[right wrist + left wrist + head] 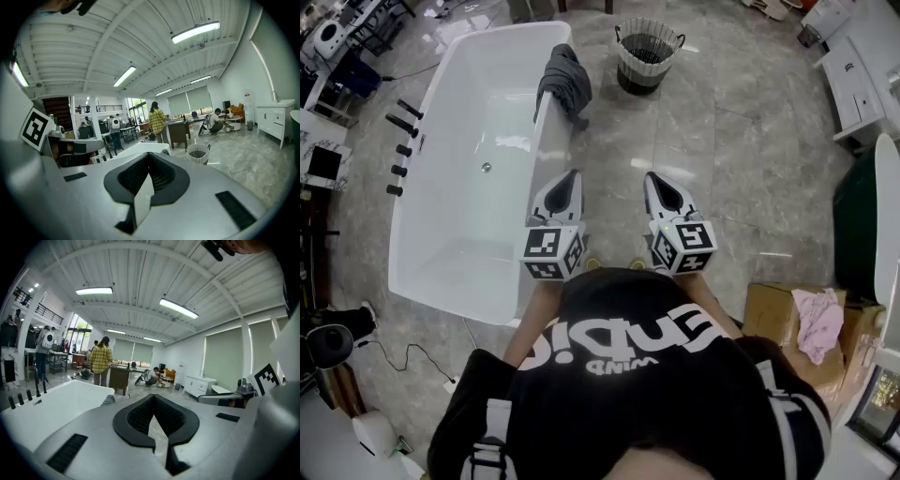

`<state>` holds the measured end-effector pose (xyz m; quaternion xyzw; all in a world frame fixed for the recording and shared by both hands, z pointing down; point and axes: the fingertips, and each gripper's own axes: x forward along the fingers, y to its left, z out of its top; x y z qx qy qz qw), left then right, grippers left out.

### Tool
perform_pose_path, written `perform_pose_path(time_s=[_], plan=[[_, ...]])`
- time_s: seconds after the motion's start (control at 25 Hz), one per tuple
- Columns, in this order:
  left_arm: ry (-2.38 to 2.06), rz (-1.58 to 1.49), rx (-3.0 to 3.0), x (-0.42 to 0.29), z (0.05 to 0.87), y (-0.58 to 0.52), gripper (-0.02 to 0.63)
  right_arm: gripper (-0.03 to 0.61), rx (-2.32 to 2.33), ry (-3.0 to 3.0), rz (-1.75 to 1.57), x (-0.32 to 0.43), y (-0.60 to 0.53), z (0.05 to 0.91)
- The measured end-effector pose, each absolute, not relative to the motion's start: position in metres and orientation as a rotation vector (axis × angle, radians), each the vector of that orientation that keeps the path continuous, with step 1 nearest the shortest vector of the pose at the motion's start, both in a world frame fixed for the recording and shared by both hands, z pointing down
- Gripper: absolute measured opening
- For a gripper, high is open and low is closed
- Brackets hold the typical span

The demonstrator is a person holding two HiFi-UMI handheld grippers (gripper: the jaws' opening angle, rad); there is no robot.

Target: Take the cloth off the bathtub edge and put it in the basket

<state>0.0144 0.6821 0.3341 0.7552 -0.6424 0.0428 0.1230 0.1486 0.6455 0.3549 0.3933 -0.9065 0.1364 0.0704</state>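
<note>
A dark grey cloth (563, 80) hangs over the right rim of the white bathtub (450, 253), near its far end. The white wire basket (648, 54) with a dark liner stands on the floor to the right of the cloth. My left gripper (572, 174) and right gripper (653, 176) are held side by side, well short of the cloth, both pointing toward it. Both are shut with nothing between their jaws. In the left gripper view a bit of the cloth (108, 400) shows beyond the gripper (153, 396). The right gripper view shows the basket (198, 152) ahead of the gripper (149, 153).
Black tap fittings (401, 150) line the tub's left rim. Cardboard boxes (787, 314) with a pink cloth (818, 319) sit at the right, beside a dark green object (858, 234). A white cabinet (853, 75) stands far right. People (100, 359) move about in the background.
</note>
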Motion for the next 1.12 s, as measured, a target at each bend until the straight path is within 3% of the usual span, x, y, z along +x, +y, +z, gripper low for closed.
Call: perform_pose_path(time_s=[0.76,1.12], plan=[[-1.793,0.131,2.247,-0.019,0.349,0.672,0.012,0.014,1.342,-2.705,0.448,0.143,0.638,0.364],[-1.817,0.094,2.247,-0.03,0.345,0.601,0.014,0.014,1.346,-2.705,0.494,0.138,0.568,0.379]])
